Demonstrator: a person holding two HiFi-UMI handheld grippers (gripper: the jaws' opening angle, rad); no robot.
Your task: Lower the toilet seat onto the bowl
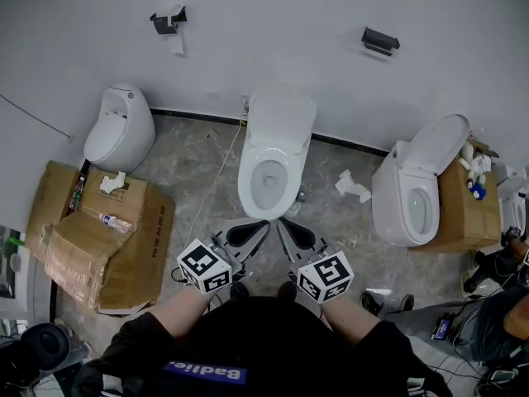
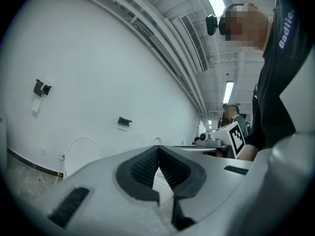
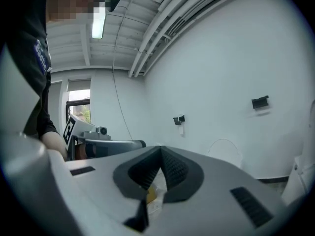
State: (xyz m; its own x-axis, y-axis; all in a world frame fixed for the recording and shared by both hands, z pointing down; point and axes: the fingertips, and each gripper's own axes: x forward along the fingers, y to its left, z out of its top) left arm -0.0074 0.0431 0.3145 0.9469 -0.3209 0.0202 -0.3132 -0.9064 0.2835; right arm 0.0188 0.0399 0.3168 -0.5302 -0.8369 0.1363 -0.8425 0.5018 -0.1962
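left gripper [image 1: 248, 232]: jaws pressed together, tips meeting, nothing between them; the left gripper view [image 2: 157, 154] shows the same, pads touching at the front
right gripper [image 1: 296, 235]: jaws pressed together, nothing pinched; confirmed in the right gripper view [image 3: 160, 154]
gripper pose: both held side by side near the person's body, pointing about level, tips angled in toward each other, not touching
marker cubes: one on the left gripper [image 1: 203, 265], one on the right [image 1: 325, 276]
toilet [image 1: 275, 160]: straight ahead of both grippers' tips, apart from them
toilet seat [image 1: 247, 174]: looks flat on the bowl rim, untouched by either gripper
lid [image 1: 283, 112]: raised, at the toilet's far end beyond the seat, by the wall
second toilet [image 1: 413, 190]: ahead and right of the right gripper, lid up
urinal [image 1: 121, 128]: ahead and left of the left gripper, on the wall
flattened cardboard [image 1: 83, 238]: on the floor left of the left gripper, plastic bottle [image 1: 112, 221] lying on it
crumpled paper [image 1: 353, 186]: on the floor between the two toilets
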